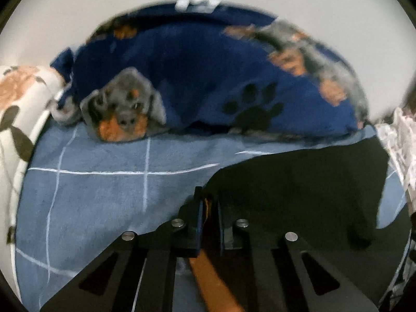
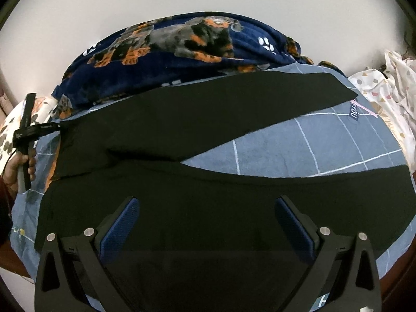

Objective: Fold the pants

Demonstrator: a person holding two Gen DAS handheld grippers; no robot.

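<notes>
Black pants (image 2: 197, 119) lie spread flat on the blue checked bedsheet (image 2: 325, 150), legs fanning out to the right. My right gripper (image 2: 208, 208) is open, blue pads wide apart, hovering over the near leg. My left gripper (image 1: 208, 202) is shut on the pants (image 1: 299, 182) at their edge; an orange strip shows between the jaws. In the right wrist view the left gripper (image 2: 56, 127) is at the far left, pinching the pants' waist end, held by a hand.
A navy dog-print blanket (image 1: 208, 72) is heaped along the far side of the bed against a white wall. A floral pillow (image 1: 15, 109) lies at the left. A patterned white sheet (image 2: 390, 88) is bunched at the right.
</notes>
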